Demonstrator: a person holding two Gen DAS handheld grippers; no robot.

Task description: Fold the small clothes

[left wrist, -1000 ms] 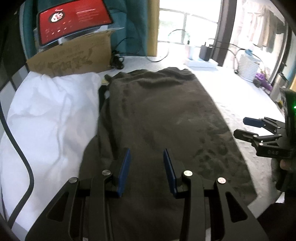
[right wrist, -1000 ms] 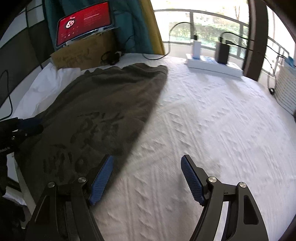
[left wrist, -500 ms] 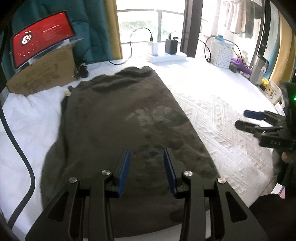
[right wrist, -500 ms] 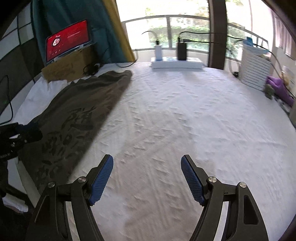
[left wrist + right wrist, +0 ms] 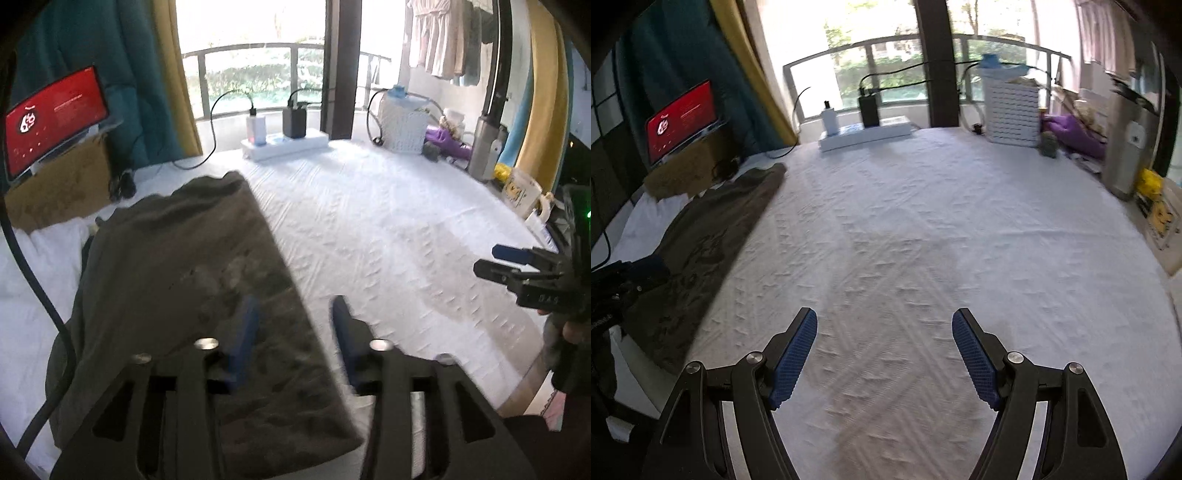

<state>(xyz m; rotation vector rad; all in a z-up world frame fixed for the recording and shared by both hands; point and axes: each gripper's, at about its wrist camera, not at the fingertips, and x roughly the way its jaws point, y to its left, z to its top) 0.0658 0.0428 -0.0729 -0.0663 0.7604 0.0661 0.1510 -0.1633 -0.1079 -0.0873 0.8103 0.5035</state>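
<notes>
Dark olive garment point(image 5: 177, 280) folded flat on the left part of a white bed point(image 5: 388, 236), left gripper point(image 5: 291, 332) above its near right edge, jaws moderately apart and empty, right gripper point(image 5: 884, 354) over bare sheet beside it, jaws wide, empty

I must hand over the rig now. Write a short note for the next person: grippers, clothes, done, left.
Left gripper: open, empty, above the right edge of the dark garment.
Right gripper: open, empty, over the bare white bed cover.
The garment lies flat as a long strip on the left side of the bed, beside the white cloth.
Done: it looks folded lengthwise.
Left: probably fold it across; no other clothes on the bed are clearly visible.
</notes>
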